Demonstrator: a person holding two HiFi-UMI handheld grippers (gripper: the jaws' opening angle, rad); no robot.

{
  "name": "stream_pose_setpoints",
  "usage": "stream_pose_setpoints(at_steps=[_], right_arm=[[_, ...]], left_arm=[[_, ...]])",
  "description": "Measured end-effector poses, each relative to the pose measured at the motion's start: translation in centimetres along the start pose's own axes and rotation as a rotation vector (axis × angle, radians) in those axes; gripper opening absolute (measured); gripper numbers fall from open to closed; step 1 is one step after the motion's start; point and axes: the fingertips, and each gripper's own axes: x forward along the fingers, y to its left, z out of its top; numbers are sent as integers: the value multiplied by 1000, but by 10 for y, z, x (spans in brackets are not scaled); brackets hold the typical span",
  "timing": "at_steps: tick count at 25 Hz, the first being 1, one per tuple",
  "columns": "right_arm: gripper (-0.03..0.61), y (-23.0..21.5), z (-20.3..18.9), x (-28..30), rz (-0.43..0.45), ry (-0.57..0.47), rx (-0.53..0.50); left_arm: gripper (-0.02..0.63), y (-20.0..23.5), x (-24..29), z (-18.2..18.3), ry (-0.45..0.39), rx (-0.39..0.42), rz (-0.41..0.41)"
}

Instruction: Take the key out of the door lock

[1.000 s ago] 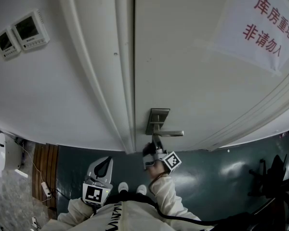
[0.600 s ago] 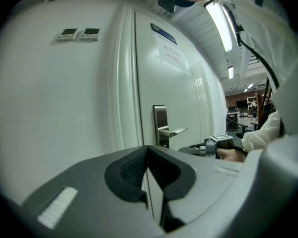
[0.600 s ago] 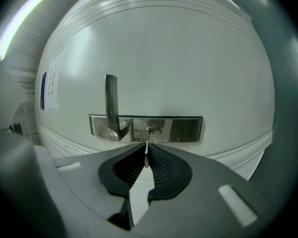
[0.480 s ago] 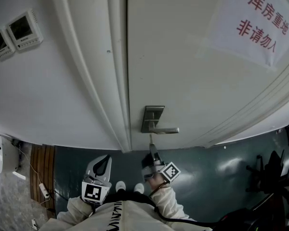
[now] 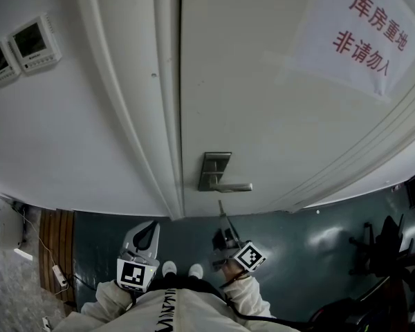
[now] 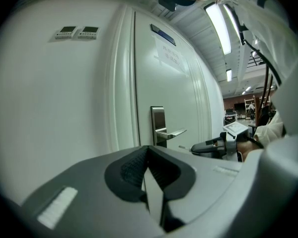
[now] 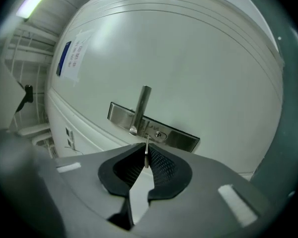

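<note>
Pinching the key (image 7: 147, 139) edge-on between the pads of the right gripper (image 7: 145, 145), with the thin blade poking out past the tips. Holding it out of the lock, tip pointing at the keyhole cylinder (image 7: 158, 134) but apart from it, a sliver of lock plate (image 7: 179, 139) showing between.

From the head view, hanging the key just beneath the lever handle (image 5: 236, 187), touching neither the lever nor the door (image 5: 263, 102). Floating off the door face, with bare white panel running wide to the right of the lock plate. Leaving open dark floor (image 5: 311, 244) to the right of the gripper, and a chair (image 5: 382, 249) standing well off at the far edge.

Keeping the left gripper (image 6: 147, 148) low and off to the left, jaws pressed together on nothing. Pointing it near where the door's edge meets the door frame (image 5: 128, 109), well apart from the lock and the other tool. Showing a clear gap of floor between the two grippers, and shoes (image 5: 169, 268) just below them. Hanging well above it all, a paper notice (image 5: 366, 37) on the door and two wall panels (image 5: 31, 43) left of the frame.
</note>
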Motion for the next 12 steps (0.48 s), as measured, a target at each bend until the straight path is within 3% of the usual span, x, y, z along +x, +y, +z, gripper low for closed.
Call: stream_pose_setpoints(at_steps=[12], right_arm=[[21, 67, 18, -18, -53, 47, -635]], left_arm=[[-2, 4, 6, 7, -27, -14, 8]])
